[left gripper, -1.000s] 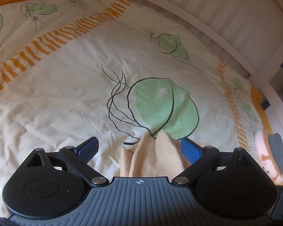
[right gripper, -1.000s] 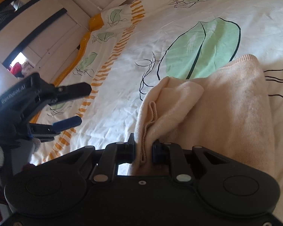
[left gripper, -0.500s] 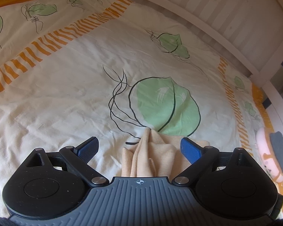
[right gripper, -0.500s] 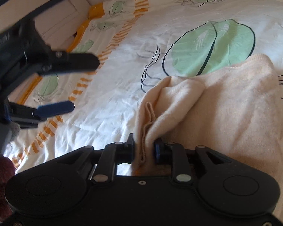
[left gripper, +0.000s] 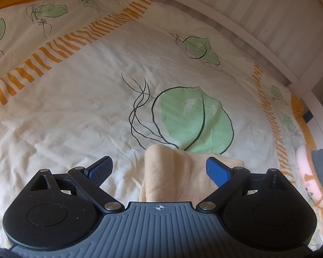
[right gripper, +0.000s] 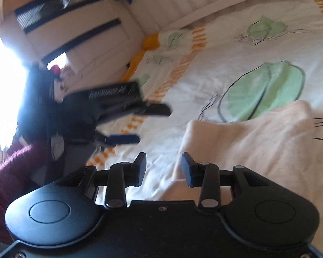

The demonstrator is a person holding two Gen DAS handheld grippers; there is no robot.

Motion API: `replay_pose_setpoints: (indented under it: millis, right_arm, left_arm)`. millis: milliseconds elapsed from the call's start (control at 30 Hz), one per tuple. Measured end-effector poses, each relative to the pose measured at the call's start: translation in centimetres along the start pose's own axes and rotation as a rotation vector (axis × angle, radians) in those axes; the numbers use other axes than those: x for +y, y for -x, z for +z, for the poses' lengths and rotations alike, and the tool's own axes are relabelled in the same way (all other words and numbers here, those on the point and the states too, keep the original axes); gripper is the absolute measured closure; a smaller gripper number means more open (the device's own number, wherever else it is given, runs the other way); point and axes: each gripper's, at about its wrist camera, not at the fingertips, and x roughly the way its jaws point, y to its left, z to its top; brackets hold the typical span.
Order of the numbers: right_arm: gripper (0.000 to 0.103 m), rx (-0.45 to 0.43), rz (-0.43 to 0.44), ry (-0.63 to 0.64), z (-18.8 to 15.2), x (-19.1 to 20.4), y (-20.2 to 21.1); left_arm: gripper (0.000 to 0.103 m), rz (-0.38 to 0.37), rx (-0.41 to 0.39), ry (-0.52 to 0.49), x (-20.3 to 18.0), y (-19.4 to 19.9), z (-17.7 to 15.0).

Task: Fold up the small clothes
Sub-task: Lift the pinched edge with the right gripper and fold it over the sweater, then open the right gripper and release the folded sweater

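**Mia:** Where is the top [left gripper: 174,172] now?

**Ben:** It lies on the bed [left gripper: 75,118], on the sheet with the big green leaf [left gripper: 193,120]. In the left view, one end pokes out between the two blue pads, and it partly covers the bottom of the leaf.

**Mia:** Is the left claw [left gripper: 159,168] holding it?

**Ben:** No. Its jaws stand wide apart, one on each side of the top, and I see no pad touching it.

**Mia:** And the right claw [right gripper: 163,168]?

**Ben:** Spread open too, with nothing in it. Bare sheet shows in the gap, and the edge of the top is just beside its right pad. That view is blurry, so I can't tell if the pad touches the cloth.

**Mia:** So what comes next, do you think?

**Ben:** The top looks folded over but a bit lumpy. I think the next job is to pick an edge and fold once more, or pat it flat.

**Mia:** How do we do that well?

**Ben:** Go slow. Pinch only the top, not the sheet under it. Grab near a corner so both layers come along. Then lay it down and line up the edges.
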Motion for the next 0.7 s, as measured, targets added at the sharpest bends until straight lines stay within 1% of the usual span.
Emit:
replay_pose_setpoints:
  millis: [67,167,233,300,367,500,533,633,700]
  right_arm:
    - [0.055,-0.031,-0.057,-0.022,0.3,-1.0,0.7]
    - [0.055,0.01,-0.141,0.009,0.4,-1.7,0.1]
    - [0.055,0.039,-0.153,0.045,0.0,-1.4,-0.6]
    - [0.055,0.068,-0.15,0.1,-0.8,-0.7,-1.3]
    - [0.055,0.111,-0.127,0.152,-2.1,-0.2,-2.2]
    - [0.055,0.263,-0.109,0.253,-5.5,1.2,-4.4]
    - [0.055,0.281,-0.104,0.273,-6.2,1.5,-4.4]
    - [0.055,0.28,-0.072,0.315,-7.2,2.3,-3.3]
    - [0.055,0.239,-0.055,0.314,-6.8,2.3,-2.1]
  left_arm:
    - [0.009,0.0,0.007,-0.009,-0.2,-0.2,-0.1]
    - [0.009,0.001,0.019,-0.03,-0.5,-0.5,-0.2]
    - [0.009,0.004,0.027,-0.045,-0.7,-0.7,-0.4]
    - [0.009,0.007,0.033,-0.057,-0.9,-0.8,-0.5]
    - [0.009,0.011,0.042,-0.064,-0.9,-1.0,-0.7]
    - [0.009,0.028,0.072,-0.076,-0.7,-1.9,-0.9]
    - [0.009,0.033,0.08,-0.08,-0.7,-2.1,-1.0]
    - [0.009,0.05,0.097,-0.095,-0.7,-2.7,-1.3]
    - [0.009,0.056,0.096,-0.111,-0.9,-3.0,-1.5]
